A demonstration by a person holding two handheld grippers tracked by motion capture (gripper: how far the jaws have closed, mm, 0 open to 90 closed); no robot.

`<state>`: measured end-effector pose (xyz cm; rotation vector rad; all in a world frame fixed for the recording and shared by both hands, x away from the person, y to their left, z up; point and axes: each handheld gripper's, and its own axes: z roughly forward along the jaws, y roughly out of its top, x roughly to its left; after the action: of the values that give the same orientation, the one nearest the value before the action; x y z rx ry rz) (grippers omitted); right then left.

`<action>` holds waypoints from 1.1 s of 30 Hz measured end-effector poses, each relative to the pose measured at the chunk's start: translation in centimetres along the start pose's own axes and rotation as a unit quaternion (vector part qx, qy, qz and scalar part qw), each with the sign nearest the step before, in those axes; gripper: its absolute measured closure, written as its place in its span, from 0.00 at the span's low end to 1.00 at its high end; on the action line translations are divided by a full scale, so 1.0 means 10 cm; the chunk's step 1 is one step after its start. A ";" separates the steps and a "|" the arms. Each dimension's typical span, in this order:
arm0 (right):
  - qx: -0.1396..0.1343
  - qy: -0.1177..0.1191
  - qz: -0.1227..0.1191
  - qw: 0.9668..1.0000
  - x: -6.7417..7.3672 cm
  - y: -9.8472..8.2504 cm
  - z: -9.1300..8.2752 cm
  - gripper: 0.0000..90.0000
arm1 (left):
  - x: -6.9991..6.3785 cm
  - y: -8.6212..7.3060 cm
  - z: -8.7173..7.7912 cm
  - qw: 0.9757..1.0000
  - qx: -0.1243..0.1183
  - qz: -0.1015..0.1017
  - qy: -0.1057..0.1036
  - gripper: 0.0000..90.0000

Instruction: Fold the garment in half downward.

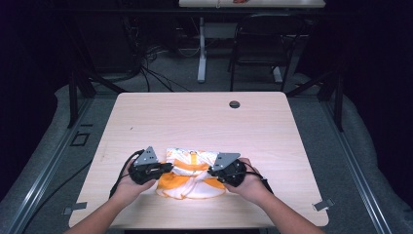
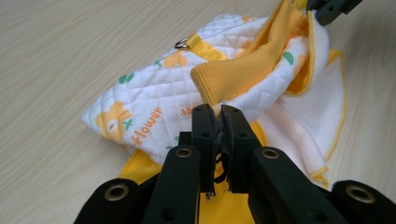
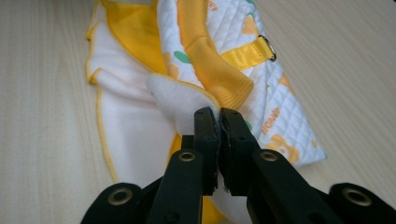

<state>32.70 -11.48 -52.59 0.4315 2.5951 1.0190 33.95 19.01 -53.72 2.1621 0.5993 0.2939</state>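
A small quilted white-and-orange garment (image 1: 190, 173) with a flower print lies near the table's front edge, between both hands. My left gripper (image 1: 168, 167) is shut on its left side; in the left gripper view the jaws (image 2: 217, 112) pinch the cloth just under an orange ribbed cuff (image 2: 243, 70). My right gripper (image 1: 212, 171) is shut on the right side, where the jaws (image 3: 218, 114) clamp a white fleece edge (image 3: 180, 98) beside the ribbed band (image 3: 210, 60). A yellow strap with a metal ring (image 3: 267, 46) crosses the quilted part.
The light wooden table (image 1: 204, 122) has a round cable hole (image 1: 234, 104) near its far edge. Beyond it stand a chair (image 1: 265, 44) and a desk leg (image 1: 201, 53) with cables on the floor. Metal clips (image 1: 322, 204) sit at the front corners.
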 end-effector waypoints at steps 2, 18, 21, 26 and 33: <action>0.002 0.005 0.001 1.000 0.04 -0.03 0.01 0.95 | -0.03 -0.02 -0.01 1.000 -0.001 0.000 -0.005 0.94; -0.037 0.022 0.028 0.999 0.19 -0.08 -0.20 0.84 | -0.18 -0.15 -0.20 0.999 -0.004 -0.012 -0.033 0.89; -0.045 0.015 0.032 0.998 0.17 -0.05 -0.21 0.91 | -0.13 -0.09 -0.21 0.999 -0.017 -0.021 -0.020 0.89; -0.044 0.003 0.045 0.998 0.08 0.01 -0.08 0.98 | -0.04 0.04 -0.11 0.999 -0.022 -0.039 -0.008 0.99; -0.036 0.002 0.055 0.998 -0.01 0.04 0.09 1.00 | -0.03 0.06 0.06 0.999 -0.007 -0.038 -0.009 1.00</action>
<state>33.28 -10.69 -52.94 0.5593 2.5536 1.1456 34.10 18.09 -53.57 2.1203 0.6650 0.2370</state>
